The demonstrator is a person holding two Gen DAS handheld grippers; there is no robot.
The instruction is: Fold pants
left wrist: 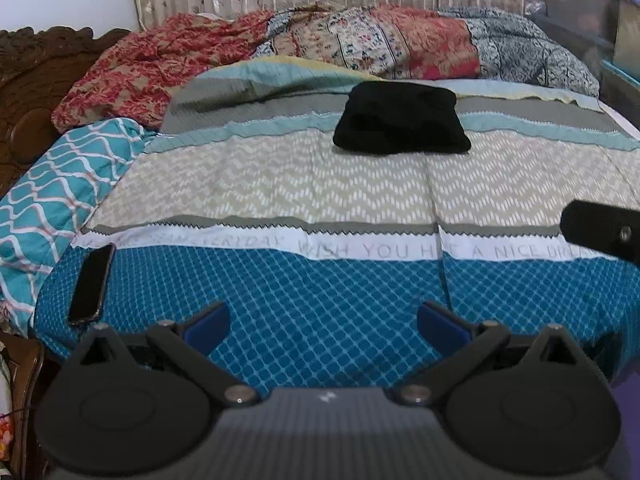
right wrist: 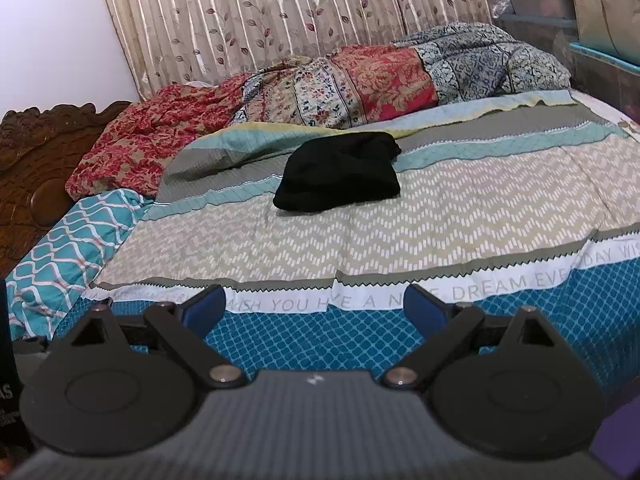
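The black pants (left wrist: 402,118) lie folded in a compact bundle on the patterned bedspread (left wrist: 280,184), far from both grippers. They also show in the right wrist view (right wrist: 340,178), left of centre. My left gripper (left wrist: 323,326) is open and empty, held over the blue band at the bed's near edge. My right gripper (right wrist: 315,312) is open and empty, also over the near edge. Part of the right gripper (left wrist: 604,232) shows at the right side of the left wrist view.
A black phone (left wrist: 92,284) lies at the near left of the bed. A teal patterned pillow (left wrist: 60,184) and a crumpled floral quilt (left wrist: 320,44) sit at the left and back. A carved wooden headboard (left wrist: 28,92) is left. Curtains (right wrist: 280,12) hang behind.
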